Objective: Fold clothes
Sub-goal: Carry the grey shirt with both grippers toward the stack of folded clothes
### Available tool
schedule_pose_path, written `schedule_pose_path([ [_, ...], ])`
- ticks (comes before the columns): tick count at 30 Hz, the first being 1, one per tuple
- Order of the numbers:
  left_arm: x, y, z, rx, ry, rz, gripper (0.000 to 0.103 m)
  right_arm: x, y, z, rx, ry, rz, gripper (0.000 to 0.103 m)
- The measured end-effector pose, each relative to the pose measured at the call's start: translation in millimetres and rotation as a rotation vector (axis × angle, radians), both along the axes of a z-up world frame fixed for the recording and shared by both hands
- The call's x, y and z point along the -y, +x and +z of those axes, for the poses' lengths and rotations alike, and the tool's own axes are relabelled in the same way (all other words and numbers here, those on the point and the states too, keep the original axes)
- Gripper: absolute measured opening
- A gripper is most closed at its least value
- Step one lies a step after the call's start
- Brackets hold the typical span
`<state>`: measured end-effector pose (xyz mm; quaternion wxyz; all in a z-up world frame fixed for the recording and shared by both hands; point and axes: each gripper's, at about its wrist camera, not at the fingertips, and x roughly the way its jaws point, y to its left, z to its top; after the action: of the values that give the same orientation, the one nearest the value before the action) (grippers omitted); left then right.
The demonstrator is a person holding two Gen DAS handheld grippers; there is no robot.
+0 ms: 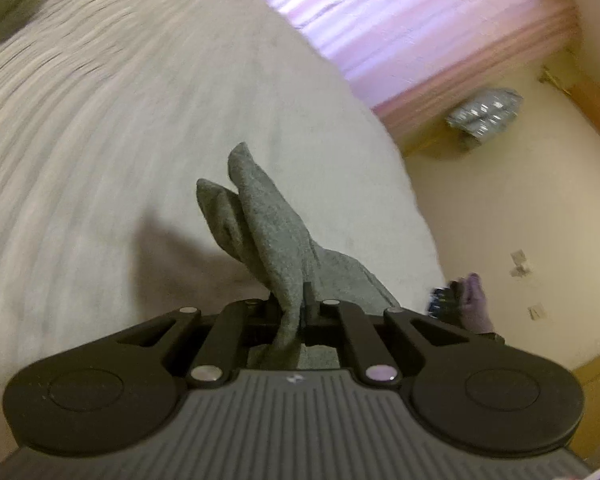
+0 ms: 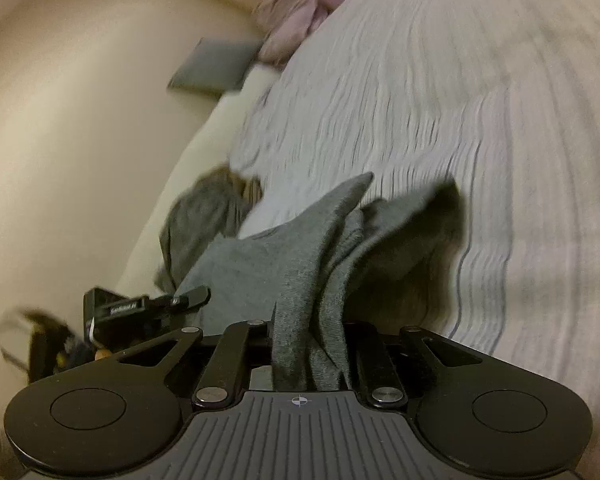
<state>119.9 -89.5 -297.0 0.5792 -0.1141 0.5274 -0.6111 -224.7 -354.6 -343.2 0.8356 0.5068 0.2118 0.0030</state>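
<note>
A grey knit garment [image 1: 268, 232] is pinched in my left gripper [image 1: 294, 312], which is shut on it; two folds of the cloth stick up past the jaws above the white ribbed bedspread [image 1: 140, 120]. My right gripper [image 2: 312, 332] is shut on the same grey garment [image 2: 300, 264], whose folds rise from the jaws and hang over the bedspread [image 2: 420, 80]. The left gripper [image 2: 148, 304] shows at the lower left of the right wrist view, beside the cloth. Both views are blurred by motion.
A second dark grey garment [image 2: 204, 216] lies at the bed's edge. A pink pillow [image 2: 292, 12] and a grey cushion [image 2: 216, 64] lie near the bed's far end. Cream floor [image 1: 500, 200], pink curtain [image 1: 380, 12] and a shiny packet [image 1: 484, 112] lie beyond the bed.
</note>
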Motion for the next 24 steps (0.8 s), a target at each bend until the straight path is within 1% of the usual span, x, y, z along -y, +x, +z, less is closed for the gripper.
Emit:
schedule_pose_path([
  [3,32,-18,44,0.002,-0.026,-0.065,0.004,12,-39,42,0.020,-0.002,-0.090,0.012],
  [6,77,-48,91,0.002,-0.038,-0.159,0.004,23,-85,92,0.015,-0.021,-0.180,0.011],
  [9,130,-80,136,-0.031,-0.055,-0.268,0.004,28,-140,144,-0.008,-0.033,-0.289,0.011],
  [12,190,-120,175,-0.083,-0.073,-0.399,0.004,27,-201,195,-0.030,-0.050,-0.427,0.012],
  [14,229,-153,192,-0.103,-0.082,-0.487,0.004,25,-244,226,-0.045,-0.061,-0.530,0.012],
  [17,294,-212,213,-0.120,-0.092,-0.620,0.004,20,-306,259,-0.060,-0.095,-0.672,0.012],
  [21,376,-300,227,-0.129,-0.110,-0.746,0.004,35,-389,284,-0.094,-0.138,-0.828,0.012],
  [24,420,-362,225,-0.127,-0.127,-0.785,0.004,67,-440,293,-0.115,-0.164,-0.906,0.012],
])
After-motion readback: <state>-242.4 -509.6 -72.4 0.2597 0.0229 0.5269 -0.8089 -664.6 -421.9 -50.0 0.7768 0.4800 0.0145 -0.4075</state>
